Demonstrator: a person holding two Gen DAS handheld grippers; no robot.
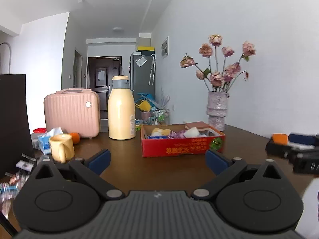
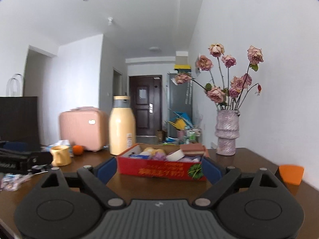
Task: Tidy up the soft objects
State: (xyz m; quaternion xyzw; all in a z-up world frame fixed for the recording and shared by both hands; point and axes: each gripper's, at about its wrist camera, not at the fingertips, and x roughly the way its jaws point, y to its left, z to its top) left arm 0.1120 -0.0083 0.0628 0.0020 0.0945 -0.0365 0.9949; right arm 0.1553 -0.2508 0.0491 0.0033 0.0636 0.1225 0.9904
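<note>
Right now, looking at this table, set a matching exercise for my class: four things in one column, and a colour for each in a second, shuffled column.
Things:
1. cardboard box
2. small suitcase
3. mug
4. vase

Colours:
A. pale yellow
B. lilac
C. red
D. pink

Pairs: 1-C, 2-D, 3-A, 4-B
</note>
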